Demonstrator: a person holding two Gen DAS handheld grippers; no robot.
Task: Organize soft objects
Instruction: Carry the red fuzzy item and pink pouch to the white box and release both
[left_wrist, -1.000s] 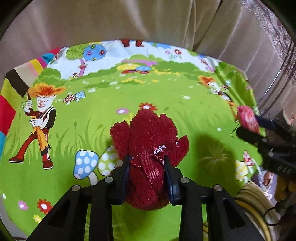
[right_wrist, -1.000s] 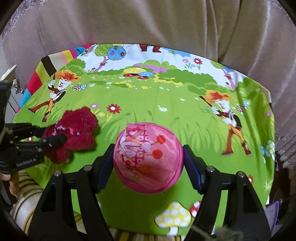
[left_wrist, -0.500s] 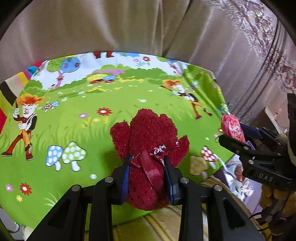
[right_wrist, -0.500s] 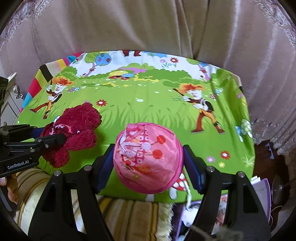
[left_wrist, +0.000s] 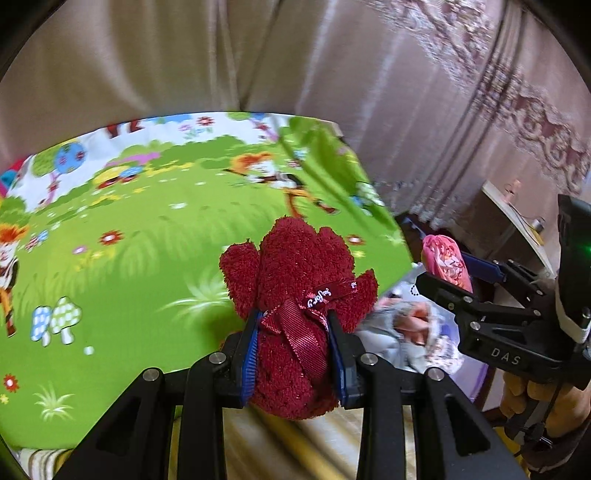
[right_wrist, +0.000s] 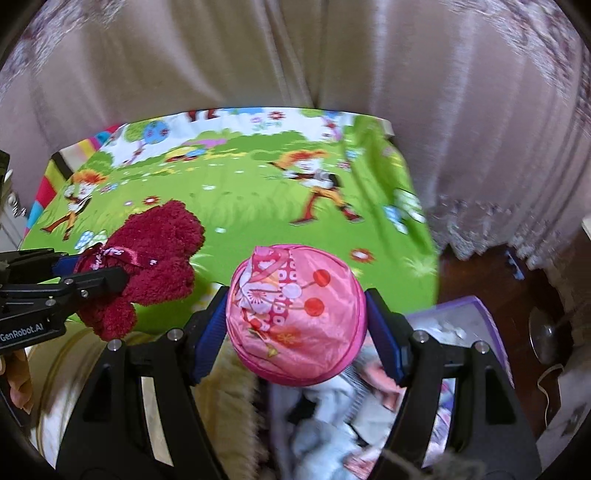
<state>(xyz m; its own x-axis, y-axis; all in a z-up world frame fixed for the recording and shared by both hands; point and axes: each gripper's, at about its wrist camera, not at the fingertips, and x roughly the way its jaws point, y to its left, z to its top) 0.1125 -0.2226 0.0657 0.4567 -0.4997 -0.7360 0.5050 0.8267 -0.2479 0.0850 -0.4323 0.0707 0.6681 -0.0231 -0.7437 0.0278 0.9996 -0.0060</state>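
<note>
While both toys are hanging clear of the green cartoon mat (right_wrist: 240, 206), I am pinching a red plush toy (left_wrist: 295, 295) in my left gripper (left_wrist: 293, 350) and a pink fabric ball (right_wrist: 295, 314) in my right gripper (right_wrist: 295, 328) — seemingly carrying them toward the purple bin (right_wrist: 480, 314) of soft things.

Both views are evenly and softly lit, and no hard shadows are cast on the green printed cloth (left_wrist: 155, 280). A dull sheen is seen on the curtain (right_wrist: 295, 51). Motion blur is spread over the cloth's right edge and the clutter below it. Straight lines are bent by fisheye distortion, and the corners are vignetted black.
</note>
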